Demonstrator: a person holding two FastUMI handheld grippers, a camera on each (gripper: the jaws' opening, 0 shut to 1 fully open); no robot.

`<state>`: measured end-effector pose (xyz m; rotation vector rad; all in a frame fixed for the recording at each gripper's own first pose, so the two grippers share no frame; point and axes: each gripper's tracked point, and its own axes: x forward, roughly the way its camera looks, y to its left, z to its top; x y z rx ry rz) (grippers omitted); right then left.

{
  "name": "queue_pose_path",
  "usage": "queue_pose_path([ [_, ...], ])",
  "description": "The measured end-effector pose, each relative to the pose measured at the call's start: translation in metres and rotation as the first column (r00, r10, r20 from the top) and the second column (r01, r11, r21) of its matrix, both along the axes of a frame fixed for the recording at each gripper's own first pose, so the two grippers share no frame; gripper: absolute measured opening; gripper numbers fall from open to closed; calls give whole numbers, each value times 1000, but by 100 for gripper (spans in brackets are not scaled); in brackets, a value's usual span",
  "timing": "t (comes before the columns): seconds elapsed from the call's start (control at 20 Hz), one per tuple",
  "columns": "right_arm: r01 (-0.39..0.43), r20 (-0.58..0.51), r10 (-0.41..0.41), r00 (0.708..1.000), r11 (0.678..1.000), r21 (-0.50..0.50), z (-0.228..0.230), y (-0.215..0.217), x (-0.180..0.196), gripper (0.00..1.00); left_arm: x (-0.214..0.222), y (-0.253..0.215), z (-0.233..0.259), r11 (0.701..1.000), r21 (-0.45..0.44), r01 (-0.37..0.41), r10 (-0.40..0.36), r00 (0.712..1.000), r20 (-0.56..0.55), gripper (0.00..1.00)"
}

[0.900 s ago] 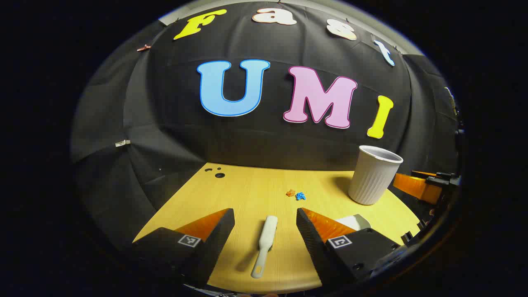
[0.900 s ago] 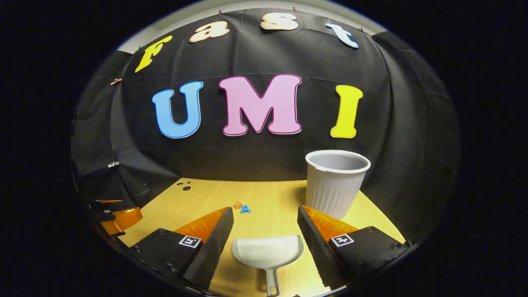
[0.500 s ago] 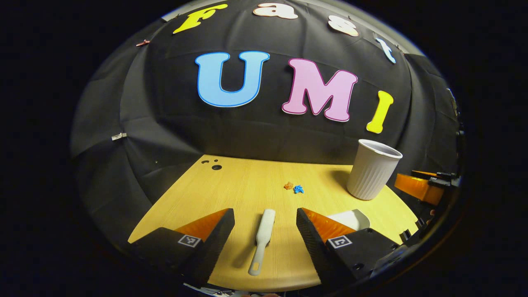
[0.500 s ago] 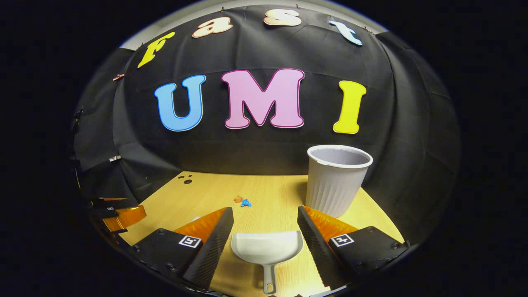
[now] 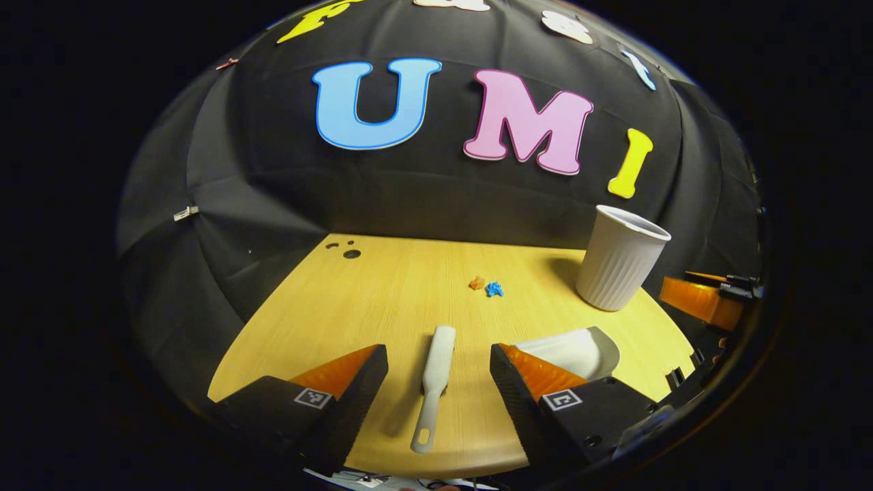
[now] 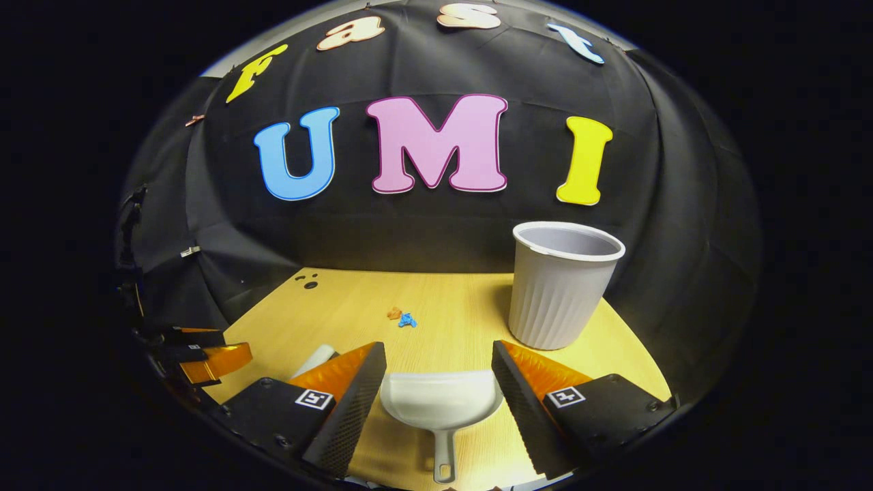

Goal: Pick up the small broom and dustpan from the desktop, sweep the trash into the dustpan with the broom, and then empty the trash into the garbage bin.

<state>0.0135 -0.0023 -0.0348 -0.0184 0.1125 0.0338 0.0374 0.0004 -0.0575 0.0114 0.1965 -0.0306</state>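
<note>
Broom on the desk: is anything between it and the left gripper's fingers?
Nothing visible. The small broom lies on bare desktop in the open gap of the left hand-held gripper, untouched by either finger. The dustpan sits off to the side.

Smooth white plastic dustpan (image 6: 440,399) on wood-grain desktop (image 6: 450,307).

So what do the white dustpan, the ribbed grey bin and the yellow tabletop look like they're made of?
White dustpan: probably moulded plastic, with a smooth, slightly glossy one-piece scoop and handle. Ribbed grey bin: likely thin matte plastic, with fluted walls and a rolled rim. Yellow tabletop: wood or wood-look laminate, with fine straight grain lines; which one is unclear.
</note>
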Motion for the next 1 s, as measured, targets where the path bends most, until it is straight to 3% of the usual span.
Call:
queue_pose_path([
  [0.2, -10, -44, 10, 999, 1000, -13, -15, 0, 5, 97, 21, 5, -27, 1000, 17, -3, 5, 996, -85, 96],
  [0.45, -20, -100, 19, 995, 1000, -6, -32, -5, 5, 97, 45, 2, -69, 999, -34, 9, -17, 970, -242, 96],
  [1.0, 24, -220, -19, 975, 1000, 21, -72, -21, 2, 97, 90, 3, -151, 998, 53, 36, -1, 836, -549, 96],
])
